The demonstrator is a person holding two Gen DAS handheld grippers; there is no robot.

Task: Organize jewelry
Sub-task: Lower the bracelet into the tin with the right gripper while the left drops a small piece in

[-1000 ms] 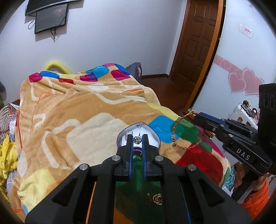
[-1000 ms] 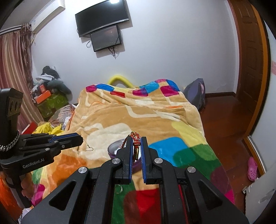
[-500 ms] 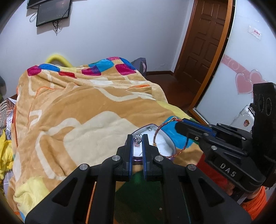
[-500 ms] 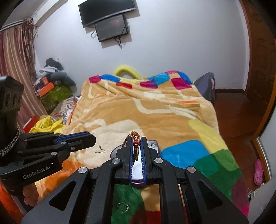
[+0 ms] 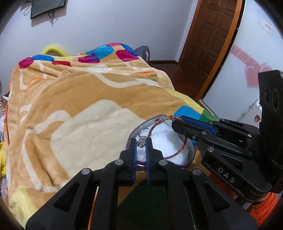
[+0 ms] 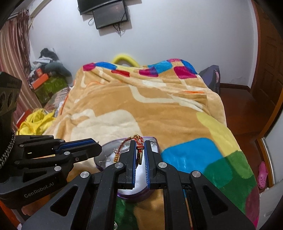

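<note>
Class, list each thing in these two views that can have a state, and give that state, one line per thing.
Left gripper: shut on a silver earring.
Right gripper: shut on the red cord bracelet.
Bracelet: its loop hangs down into the box.
Box: open, white foam showing, resting on the blanket.
Door: closed.
Wall screen: off.

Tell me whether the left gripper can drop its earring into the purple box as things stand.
Probably yes: the left gripper, shut on the silver earring, hangs over the purple box. The red bracelet drapes over the white foam, leaving bare foam below.
</note>
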